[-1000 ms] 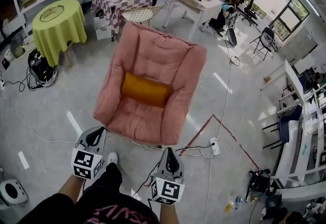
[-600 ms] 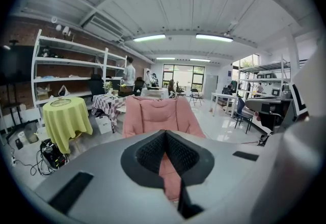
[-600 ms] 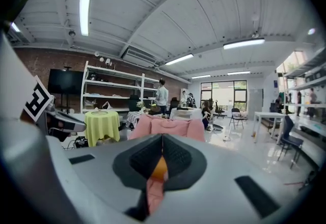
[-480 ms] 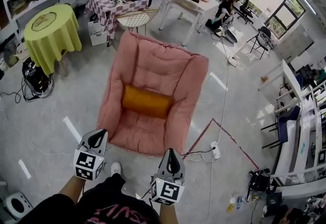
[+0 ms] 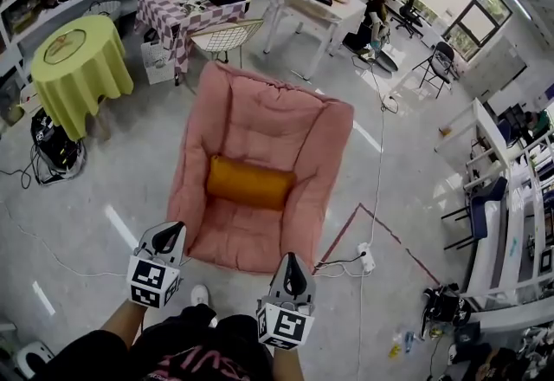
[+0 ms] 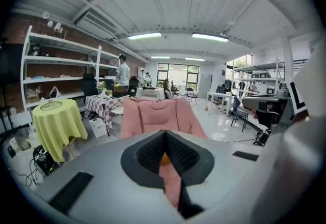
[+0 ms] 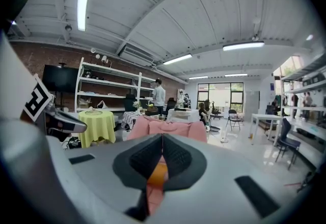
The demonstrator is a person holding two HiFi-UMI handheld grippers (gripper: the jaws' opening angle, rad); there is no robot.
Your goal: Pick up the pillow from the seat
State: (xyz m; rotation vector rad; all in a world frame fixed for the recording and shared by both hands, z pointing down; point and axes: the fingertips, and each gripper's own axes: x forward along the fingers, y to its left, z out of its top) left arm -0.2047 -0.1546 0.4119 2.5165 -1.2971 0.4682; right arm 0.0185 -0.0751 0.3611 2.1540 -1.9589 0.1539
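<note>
Fingers pressed together and empty on both, the left gripper and the right gripper, each bearing one black-and-white marker cube, hover near the front edge of the one pink armchair, where a single orange pillow lies crosswise on the seat.

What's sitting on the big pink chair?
An orange pillow lies across the pink chair, up against its back. Nothing else shows on the cushions. Whatever is under the pillow is covered, so I can't see it.
</note>
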